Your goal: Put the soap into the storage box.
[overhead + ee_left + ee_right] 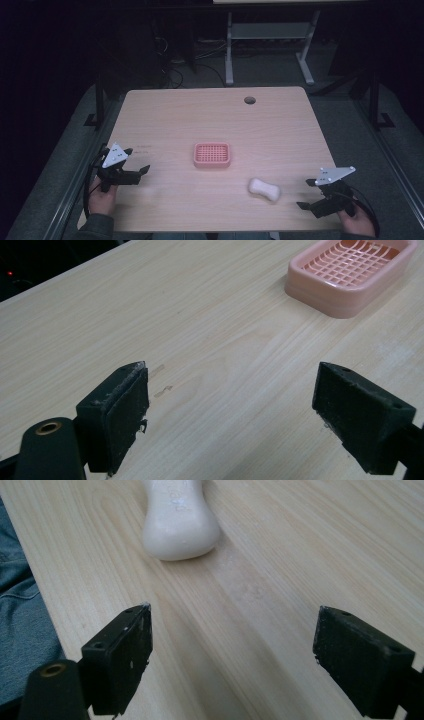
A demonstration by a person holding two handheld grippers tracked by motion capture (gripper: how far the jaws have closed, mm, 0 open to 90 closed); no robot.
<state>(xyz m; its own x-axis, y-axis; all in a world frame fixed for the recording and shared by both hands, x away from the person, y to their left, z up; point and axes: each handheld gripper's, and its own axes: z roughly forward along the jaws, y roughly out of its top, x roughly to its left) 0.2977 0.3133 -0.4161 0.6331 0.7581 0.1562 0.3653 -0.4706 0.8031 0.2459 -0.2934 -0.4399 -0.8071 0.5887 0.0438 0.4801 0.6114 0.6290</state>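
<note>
Light wooden table (165, 115) with a round hole (249, 100) near its far edge. Beyond it, dark floor carrying cables (172, 75) and the grey legs of another table (229, 50).

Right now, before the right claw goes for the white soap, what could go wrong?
1. The soap is smooth and rounded with a narrow waist; the open right claw may squeeze it out sideways.
2. It lies near the table's front edge, so a push could slide it off.
3. The pink soap dish is light and may shift when loaded.
</note>
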